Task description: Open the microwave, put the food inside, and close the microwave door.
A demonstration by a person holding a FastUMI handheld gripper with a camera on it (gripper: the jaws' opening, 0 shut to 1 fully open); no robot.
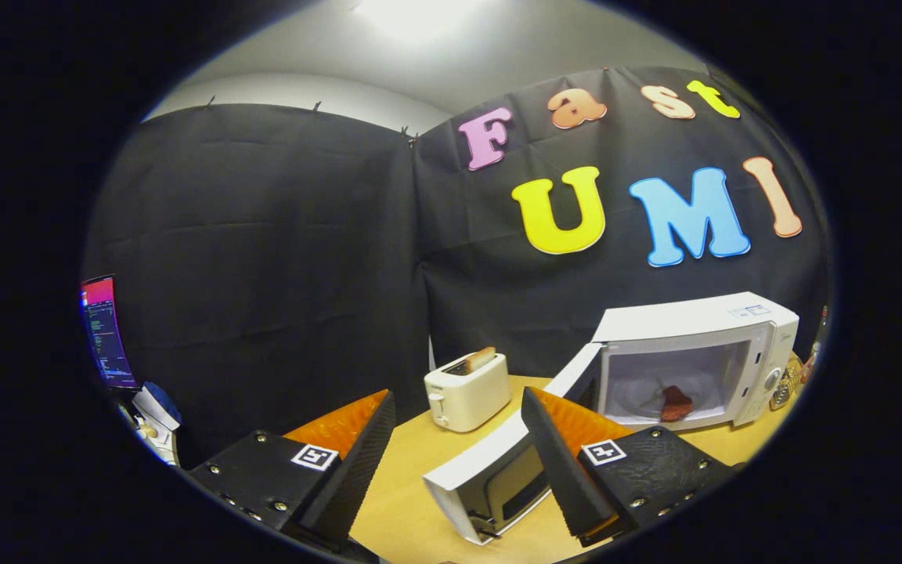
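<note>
Six entries, listed from the left side across to the right.

Monitor: a lit flat screen [105, 333] with red and dark areas, standing at the far left against the black cloth wall; a small blue and white object [157, 405] sits just below it, too blurred to identify.

Table: a light yellow wooden tabletop [408, 489] carrying the toaster and the microwave.

Gripper: the two-finger gripper [451, 462] is held above the near part of the table with its fingers spread well apart and nothing between them but the door's outer end and bare tabletop; each finger body bears a square black-and-white marker tag.

Toaster: a small cream-white plastic toaster [467, 389], upright on the table beyond the fingers, near the wall, with one slice of brown toast [480, 359] standing up out of a slot.

Microwave door: a white door with a dark window [498, 470], swung fully open toward the gripper; its outer end lies between the fingers, close beside the right finger.

Microwave: a white boxy microwave oven [694, 360] on the right of the table, cavity open and lit, control knobs on its right panel.

Food: a dark red-brown lump of food [676, 403] resting on the floor of the microwave cavity, well apart from the gripper.
</note>
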